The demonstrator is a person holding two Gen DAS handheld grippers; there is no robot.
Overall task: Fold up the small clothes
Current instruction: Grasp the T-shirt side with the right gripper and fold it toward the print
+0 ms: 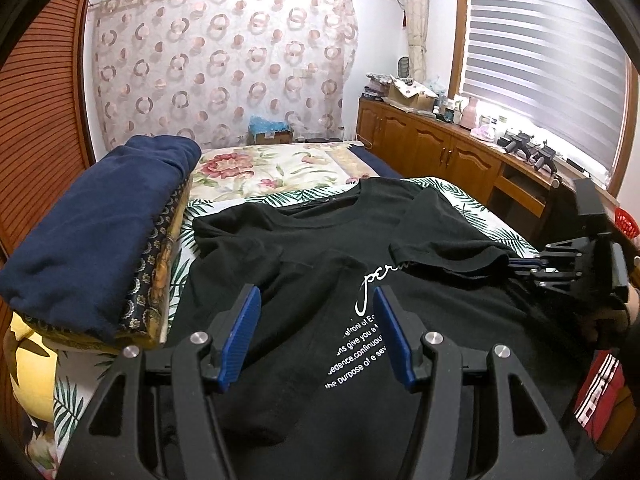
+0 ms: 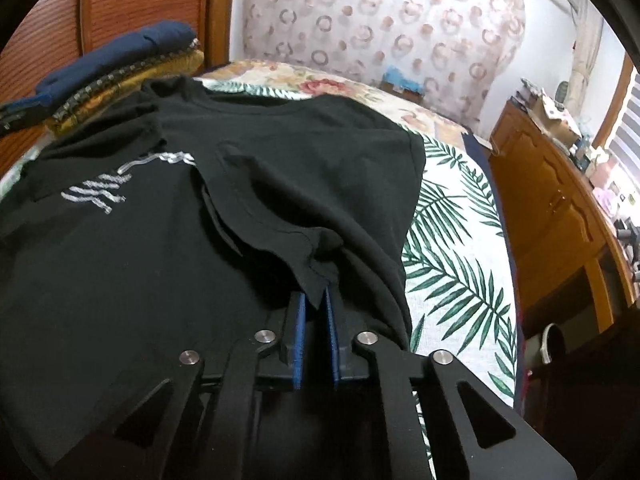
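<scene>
R gripper (image 2: pixel 316 300): jaws nearly closed, pinching sleeve hem (image 2: pixel 316 276).
L gripper (image 1: pixel 316 320): jaws apart, nothing gripped, over shirt.
Black tee (image 1: pixel 304 264): centre frame, white print, both sleeves folded inward, on leaf-print sheet (image 2: pixel 452 232).

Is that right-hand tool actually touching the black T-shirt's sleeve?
Touching: in the right wrist view the right tool has its blue pads closed on the black cotton T-shirt's sleeve hem.

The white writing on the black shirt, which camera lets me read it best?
The left wrist view: the white writing on the black shirt is sharp and close. In the right wrist view it is blurred and unreadable.
</scene>
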